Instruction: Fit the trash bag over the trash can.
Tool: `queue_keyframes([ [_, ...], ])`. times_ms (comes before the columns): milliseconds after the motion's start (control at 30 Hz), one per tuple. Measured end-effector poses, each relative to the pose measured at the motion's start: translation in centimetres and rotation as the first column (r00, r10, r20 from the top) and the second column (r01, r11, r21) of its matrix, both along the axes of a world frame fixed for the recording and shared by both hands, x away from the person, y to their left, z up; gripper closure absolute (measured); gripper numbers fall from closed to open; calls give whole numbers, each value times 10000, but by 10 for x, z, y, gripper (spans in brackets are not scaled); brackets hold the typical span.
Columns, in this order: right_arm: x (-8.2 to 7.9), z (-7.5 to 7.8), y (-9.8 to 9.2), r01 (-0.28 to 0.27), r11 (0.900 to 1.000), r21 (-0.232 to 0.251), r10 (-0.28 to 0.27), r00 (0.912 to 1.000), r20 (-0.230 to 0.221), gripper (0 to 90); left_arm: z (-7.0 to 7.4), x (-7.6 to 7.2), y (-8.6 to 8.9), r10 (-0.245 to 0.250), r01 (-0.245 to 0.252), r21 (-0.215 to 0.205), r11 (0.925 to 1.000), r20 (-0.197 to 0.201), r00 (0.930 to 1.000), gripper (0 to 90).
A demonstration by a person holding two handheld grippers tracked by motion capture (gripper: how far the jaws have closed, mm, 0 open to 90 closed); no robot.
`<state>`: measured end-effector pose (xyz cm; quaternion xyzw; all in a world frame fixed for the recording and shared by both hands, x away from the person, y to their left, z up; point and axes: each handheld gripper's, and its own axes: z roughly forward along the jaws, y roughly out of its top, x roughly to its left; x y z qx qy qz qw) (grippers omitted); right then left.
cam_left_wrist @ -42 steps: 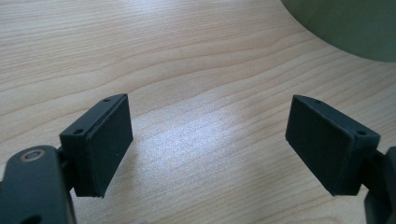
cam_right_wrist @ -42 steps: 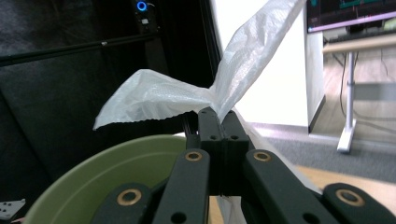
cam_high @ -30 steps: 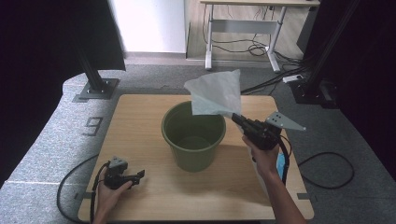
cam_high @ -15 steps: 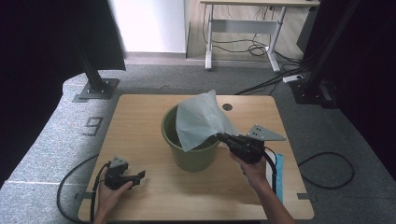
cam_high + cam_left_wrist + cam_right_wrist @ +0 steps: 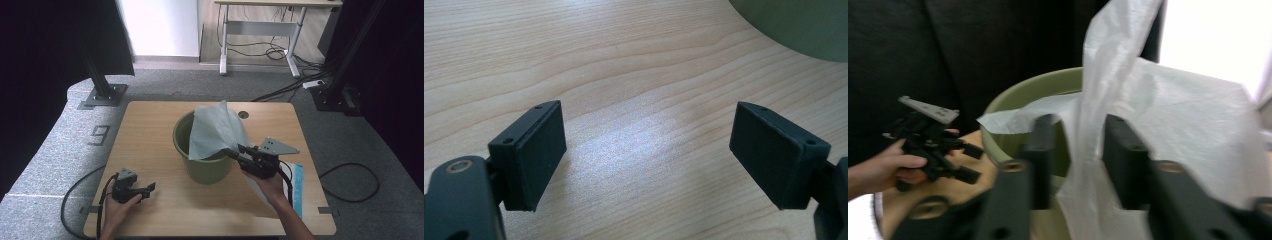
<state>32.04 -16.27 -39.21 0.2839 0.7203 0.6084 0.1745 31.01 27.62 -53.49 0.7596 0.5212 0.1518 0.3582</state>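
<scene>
A green bucket (image 5: pixel 205 167) stands in the middle of the wooden table (image 5: pixel 150 125). A thin white plastic bag (image 5: pixel 212 132) drapes over its right rim and rises above it. My right gripper (image 5: pixel 237 151) is at the bucket's right rim, pointing left. Its jaws have just been opening. In the right gripper view the bag (image 5: pixel 1168 125) hangs loose between the parted jaws of that gripper (image 5: pixel 1078 155), with the bucket (image 5: pixel 1018 100) behind. My left gripper (image 5: pixel 150 189) rests on the table at the front left, and the left gripper view has it (image 5: pixel 646 150) open with nothing between the jaws.
A blue-edged flat pack (image 5: pixel 297 182) lies on the table under my right forearm. A cable hole (image 5: pixel 243 115) sits behind the bucket. Stand bases (image 5: pixel 102 95) and cables (image 5: pixel 350 182) lie on the floor around the table.
The right gripper came down and left with the bag, from above the bucket to its right rim. The bag now drapes onto the bucket and the jaws have parted. The left gripper stayed put.
</scene>
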Motion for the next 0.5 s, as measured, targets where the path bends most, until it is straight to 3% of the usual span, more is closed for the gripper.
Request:
queue_keyframes([
  [67,-6,1,-1,363,9992,-183,-358,9990,250,476,0,0,-1,-6,6,15,10000,-22,10000,151],
  [100,-6,1,-1,363,9992,-183,-358,9990,250,476,0,0,-1,-6,6,15,10000,-22,10000,151],
  [167,-14,1,-4,670,9972,-332,-656,9970,407,378,-1,0,-3,-48,49,54,10000,-62,10000,151],
  [333,-30,-7,-16,1143,9923,-482,-1116,9921,567,316,-1,0,-2,-29,29,48,10000,-51,10000,151],
  [500,-40,-37,-28,1529,9847,-840,-1527,9882,86,284,1,-1,-5,-39,39,16,10000,-15,10000,151],
])
